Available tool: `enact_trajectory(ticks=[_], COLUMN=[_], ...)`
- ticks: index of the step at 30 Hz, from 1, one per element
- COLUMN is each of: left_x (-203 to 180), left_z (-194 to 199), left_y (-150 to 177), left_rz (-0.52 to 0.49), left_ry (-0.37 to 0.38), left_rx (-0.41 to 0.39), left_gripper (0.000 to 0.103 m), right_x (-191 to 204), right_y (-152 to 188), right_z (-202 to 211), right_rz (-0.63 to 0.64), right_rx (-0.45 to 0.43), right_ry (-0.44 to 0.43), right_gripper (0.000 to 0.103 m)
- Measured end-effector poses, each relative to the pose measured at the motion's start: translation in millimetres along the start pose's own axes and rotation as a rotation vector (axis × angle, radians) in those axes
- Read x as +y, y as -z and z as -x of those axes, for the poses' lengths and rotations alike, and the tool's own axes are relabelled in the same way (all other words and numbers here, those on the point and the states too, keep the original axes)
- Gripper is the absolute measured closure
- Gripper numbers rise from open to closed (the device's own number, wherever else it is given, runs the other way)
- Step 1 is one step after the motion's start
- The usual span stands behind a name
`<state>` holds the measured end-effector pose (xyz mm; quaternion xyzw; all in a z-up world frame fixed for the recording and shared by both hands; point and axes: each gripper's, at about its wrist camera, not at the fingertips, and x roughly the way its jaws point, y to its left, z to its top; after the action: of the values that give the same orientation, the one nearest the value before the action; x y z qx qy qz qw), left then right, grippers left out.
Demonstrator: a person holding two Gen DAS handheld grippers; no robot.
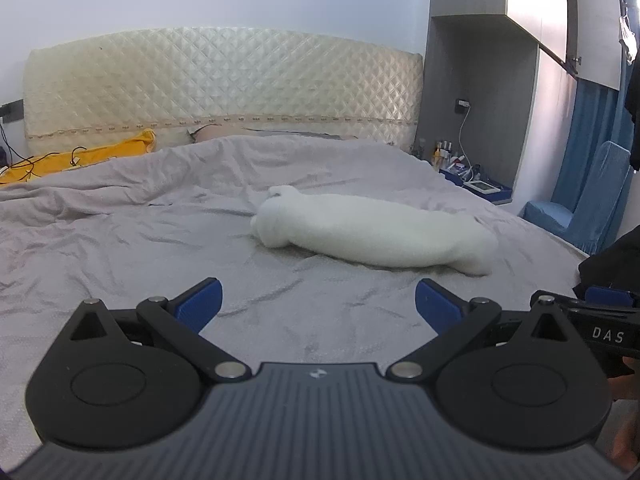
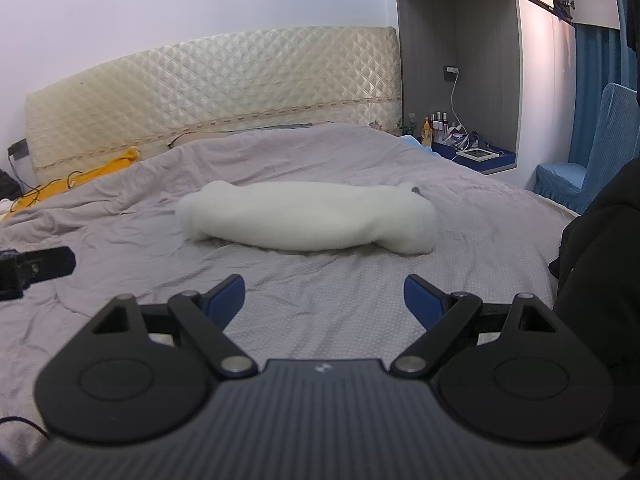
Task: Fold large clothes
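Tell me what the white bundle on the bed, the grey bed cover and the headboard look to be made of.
White bundle: soft, fuzzy matte fabric, likely fleece or plush; its edges look blurry.
Grey bed cover: thin woven cloth, matte, creased with fine wrinkles.
Headboard: glossy cream padding, probably faux leather or satin, quilted in diamonds that catch light.

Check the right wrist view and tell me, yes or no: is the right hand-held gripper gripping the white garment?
No: the right hand-held gripper stands open over bare grey bedsheet, and the white garment lies beyond it, untouched.
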<state>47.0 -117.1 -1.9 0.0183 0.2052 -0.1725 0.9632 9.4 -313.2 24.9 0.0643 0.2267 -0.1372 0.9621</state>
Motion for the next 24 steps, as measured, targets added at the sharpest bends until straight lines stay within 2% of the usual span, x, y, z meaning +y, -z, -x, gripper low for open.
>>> enact_trajectory(ticks=[24], left_x=[-0.8], left_z=[7.5], left_y=[0.2], left_rz=[0.01], left_ry=[0.015], left_rx=[-0.017], left_gripper=[0.0], right_x=[0.2], right_y=[0.0], right_z=[-0.2], right_rz=[0.0], right_rx=[0.0], right_ry=[-0.001], right_gripper=[0.015])
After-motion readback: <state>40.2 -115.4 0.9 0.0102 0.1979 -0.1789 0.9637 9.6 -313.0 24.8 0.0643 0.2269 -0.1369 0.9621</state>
